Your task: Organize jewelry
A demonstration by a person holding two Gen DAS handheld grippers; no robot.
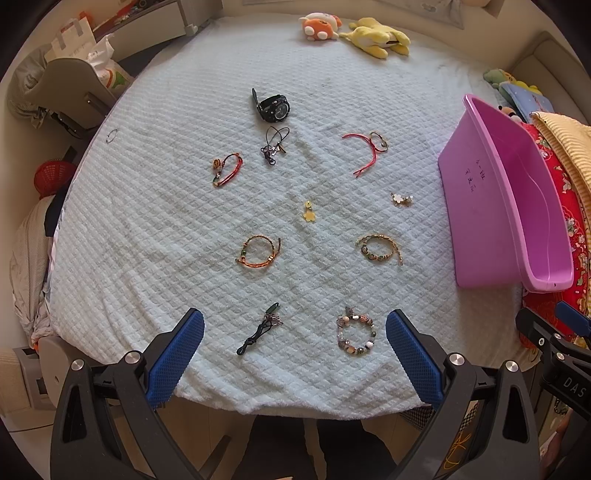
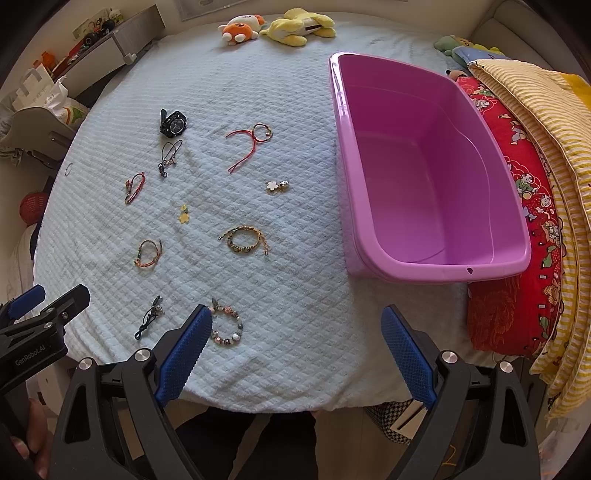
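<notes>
Several jewelry pieces lie spread on a pale blue quilted cover (image 1: 166,229). A beaded bracelet (image 1: 355,334) and a dark cord charm (image 1: 260,328) lie nearest, between the jaws of my open, empty left gripper (image 1: 294,328). Farther off lie an orange braided bracelet (image 1: 258,252), a gold beaded bracelet (image 1: 378,248), a yellow flower charm (image 1: 308,211), a red cord bracelet (image 1: 365,149) and a black watch (image 1: 274,107). An empty purple tub (image 2: 424,177) stands to the right. My right gripper (image 2: 296,325) is open and empty above the cover's near edge; the beaded bracelet (image 2: 226,326) lies by its left finger.
Plush toys (image 1: 354,31) lie at the cover's far edge. A folded red and yellow quilt (image 2: 535,206) is stacked right of the tub. A small ring (image 1: 111,135) lies near the left edge. Furniture and bags stand at the far left.
</notes>
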